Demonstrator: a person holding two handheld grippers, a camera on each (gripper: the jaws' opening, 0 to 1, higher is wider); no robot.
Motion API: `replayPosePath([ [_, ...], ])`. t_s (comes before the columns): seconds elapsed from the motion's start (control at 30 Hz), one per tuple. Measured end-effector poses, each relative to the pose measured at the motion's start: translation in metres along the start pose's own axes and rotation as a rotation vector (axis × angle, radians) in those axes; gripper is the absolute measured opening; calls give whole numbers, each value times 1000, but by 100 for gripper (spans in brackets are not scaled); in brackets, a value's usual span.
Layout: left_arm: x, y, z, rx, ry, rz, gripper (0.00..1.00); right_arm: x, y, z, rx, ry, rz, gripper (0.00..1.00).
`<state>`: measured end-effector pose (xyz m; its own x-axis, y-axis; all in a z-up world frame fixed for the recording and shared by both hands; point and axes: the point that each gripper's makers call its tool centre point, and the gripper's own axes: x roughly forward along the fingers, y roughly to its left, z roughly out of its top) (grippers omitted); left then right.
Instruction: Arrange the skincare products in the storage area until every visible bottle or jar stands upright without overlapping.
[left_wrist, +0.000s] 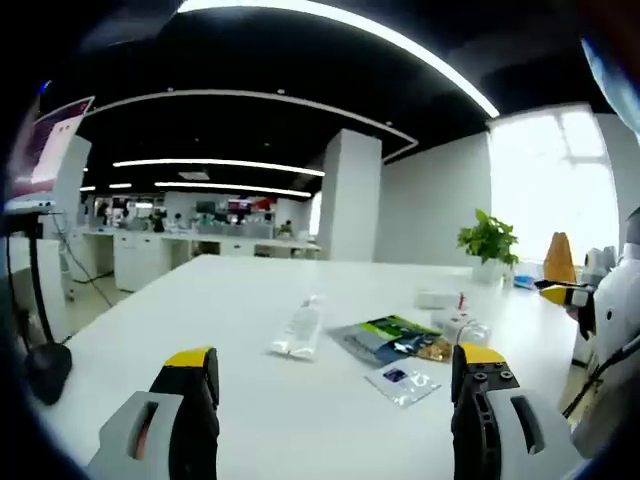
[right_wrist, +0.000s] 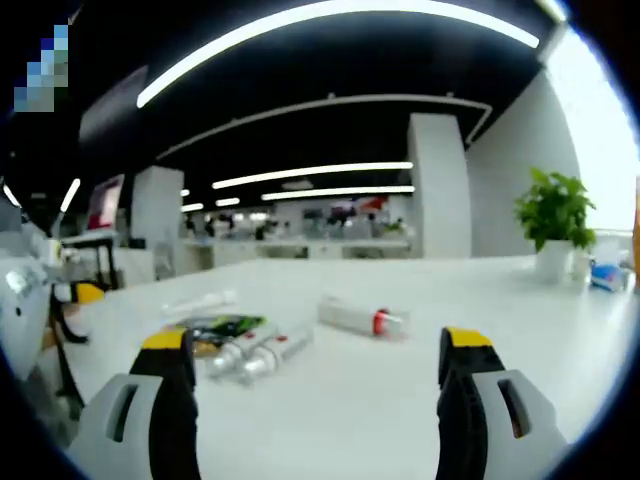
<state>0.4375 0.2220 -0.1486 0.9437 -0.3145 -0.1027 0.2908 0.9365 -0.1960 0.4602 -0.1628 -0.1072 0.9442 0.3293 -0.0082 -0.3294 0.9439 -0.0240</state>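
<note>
Skincare items lie flat on a white table (left_wrist: 230, 300). In the left gripper view I see a clear packet (left_wrist: 298, 330), a green pouch (left_wrist: 385, 338), a small sachet (left_wrist: 402, 381), silver tubes (left_wrist: 462, 325) and a white tube (left_wrist: 436, 298). My left gripper (left_wrist: 334, 357) hangs open above the near table, short of them all. In the right gripper view a white tube with a red band (right_wrist: 362, 318) lies on its side, with two silver tubes (right_wrist: 255, 352) beside the green pouch (right_wrist: 215, 328) and the clear packet (right_wrist: 200, 300) behind. My right gripper (right_wrist: 316, 340) is open and holds nothing.
A potted plant (left_wrist: 488, 243) (right_wrist: 555, 215) stands at the table's far side. The right gripper (left_wrist: 600, 300) enters the left view from the right; the left gripper (right_wrist: 40, 300) shows at the right view's left edge. A stand with a screen (left_wrist: 40, 200) is left of the table.
</note>
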Motion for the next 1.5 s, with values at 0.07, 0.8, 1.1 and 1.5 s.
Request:
replayPosePath([
  [0.07, 1, -1, -1, -8, 4, -7, 99, 2, 1, 1, 15, -13, 3, 100],
  [0.8, 9, 1, -6, -12, 17, 15, 99, 15, 13, -2, -38, -16, 53, 100],
  [1.1, 9, 5, -7, -2, 27, 25, 99, 19, 19, 1, -62, -21, 70, 100],
  [1.5, 10, 3, -5, 1, 24, 30, 99, 24, 7, -3, -53, -21, 63, 100],
])
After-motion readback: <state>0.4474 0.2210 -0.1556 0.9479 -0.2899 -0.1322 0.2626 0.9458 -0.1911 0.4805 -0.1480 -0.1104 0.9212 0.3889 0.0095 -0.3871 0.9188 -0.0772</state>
